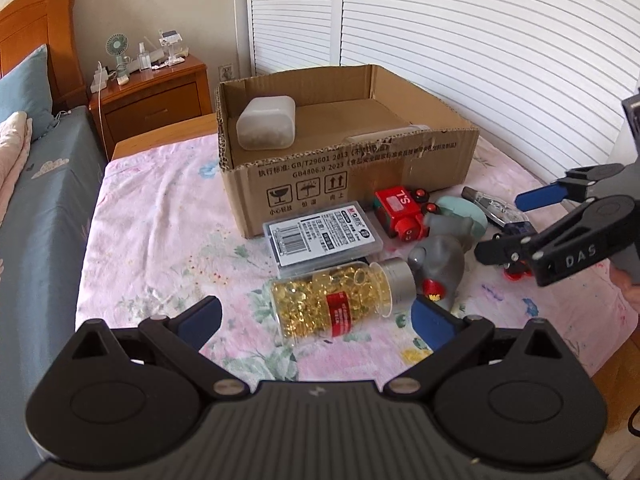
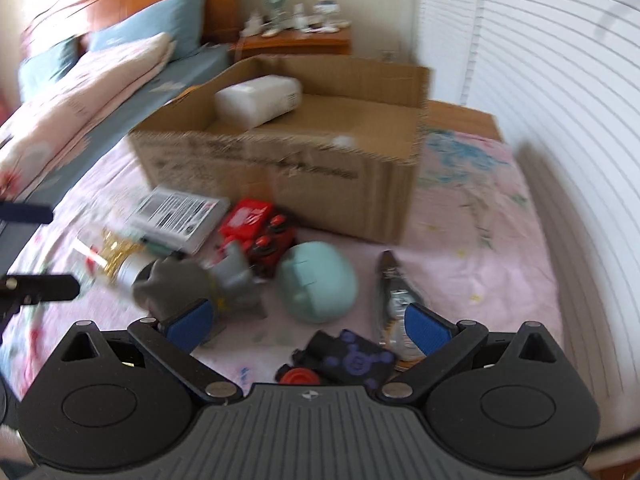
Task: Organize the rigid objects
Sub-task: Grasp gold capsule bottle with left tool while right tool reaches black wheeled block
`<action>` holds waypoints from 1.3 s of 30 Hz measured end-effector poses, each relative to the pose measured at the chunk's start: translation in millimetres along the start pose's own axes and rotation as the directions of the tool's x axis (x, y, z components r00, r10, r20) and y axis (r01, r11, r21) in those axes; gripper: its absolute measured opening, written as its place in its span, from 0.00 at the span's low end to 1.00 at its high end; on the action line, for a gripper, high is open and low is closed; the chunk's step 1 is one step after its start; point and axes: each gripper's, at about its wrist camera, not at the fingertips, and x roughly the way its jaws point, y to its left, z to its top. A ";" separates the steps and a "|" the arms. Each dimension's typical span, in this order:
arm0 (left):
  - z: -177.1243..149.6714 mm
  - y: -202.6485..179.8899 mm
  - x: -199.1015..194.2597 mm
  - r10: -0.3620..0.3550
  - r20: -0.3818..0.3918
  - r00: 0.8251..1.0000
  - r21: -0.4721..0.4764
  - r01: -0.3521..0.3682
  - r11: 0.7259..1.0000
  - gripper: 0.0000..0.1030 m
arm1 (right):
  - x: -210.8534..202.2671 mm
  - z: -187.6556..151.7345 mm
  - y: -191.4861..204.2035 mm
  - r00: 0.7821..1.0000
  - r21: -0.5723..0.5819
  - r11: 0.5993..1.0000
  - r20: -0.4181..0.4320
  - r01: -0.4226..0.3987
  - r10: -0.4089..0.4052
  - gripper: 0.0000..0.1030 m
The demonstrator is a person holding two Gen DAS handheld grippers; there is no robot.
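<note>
Left claw (image 1: 316, 320) facing sideways-lying capsule bottle (image 1: 340, 300)

My left wrist view is sharp and evenly bright, with daylight glowing through the louvred doors (image 1: 460, 40) and only soft shadows falling on the floral sheet (image 1: 160, 240). My right wrist view is motion-smeared (the cardboard box (image 2: 280, 172) lettering is unreadable) and washed out near the louvres. Both feeds bow strongly at the edges.
</note>
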 end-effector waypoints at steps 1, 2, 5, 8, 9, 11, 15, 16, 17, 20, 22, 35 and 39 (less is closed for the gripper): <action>-1.0 -0.3 -0.7 0.001 0.000 1.000 0.000 -0.001 1.000 0.98 | 3.6 0.2 0.8 1.000 -0.012 1.000 -0.014 -0.014 0.014 1.00; -1.9 -0.6 -1.8 0.001 0.001 1.000 0.002 -0.001 1.000 0.98 | 6.6 -0.2 1.7 0.999 -0.019 0.999 -0.032 -0.028 0.027 1.00; -4.0 0.0 -3.9 0.000 0.002 1.000 0.006 0.000 1.000 0.98 | 7.8 -5.2 6.8 0.997 -0.041 0.998 -0.070 -0.048 0.045 1.00; -6.1 1.1 -2.5 -0.003 -0.005 1.000 0.007 0.003 1.000 0.98 | 3.2 -14.0 14.2 0.991 -0.061 0.996 -0.124 -0.062 0.054 1.00; -6.8 1.1 -1.4 -0.005 -0.009 1.000 0.009 0.005 1.000 0.98 | 1.6 -17.7 16.7 0.988 -0.064 0.995 -0.142 -0.074 0.065 1.00; -7.8 0.7 0.2 -0.009 -0.012 1.000 0.012 0.009 1.000 0.98 | -0.5 -25.3 22.4 0.981 -0.063 0.993 -0.173 -0.100 0.087 1.00; -8.4 0.9 5.9 -0.027 -0.017 0.999 0.004 0.027 1.000 0.98 | 0.3 -38.4 37.4 0.985 -0.118 0.992 -0.166 -0.054 0.034 1.00; -8.4 1.1 7.6 -0.034 -0.020 0.999 -0.003 0.034 0.999 0.98 | 1.1 -40.3 41.7 0.987 -0.143 0.989 -0.163 -0.032 0.009 1.00; -8.2 1.0 9.4 -0.042 -0.022 0.999 -0.010 0.042 0.999 0.98 | 1.1 -41.7 43.6 0.989 -0.147 0.989 -0.150 -0.028 0.006 1.00; -6.0 -0.3 16.6 -0.059 -0.024 0.998 -0.027 0.058 0.998 0.98 | 1.0 -43.6 42.7 0.991 -0.131 0.991 -0.136 -0.019 0.001 1.00; -3.8 -1.8 22.5 -0.062 -0.024 0.998 -0.034 0.061 0.998 0.98 | 0.4 -43.5 41.4 0.991 -0.130 0.991 -0.132 -0.019 0.001 1.00; -1.1 -3.4 51.2 -0.044 -0.053 0.998 -0.082 0.040 0.996 0.98 | -4.9 -49.6 41.2 0.996 -0.127 0.992 -0.084 -0.012 0.002 1.00; -10.6 7.1 44.6 -0.006 -0.059 0.998 -0.081 0.001 0.997 0.98 | -5.6 -51.8 41.0 0.998 -0.128 0.992 -0.069 -0.012 0.003 1.00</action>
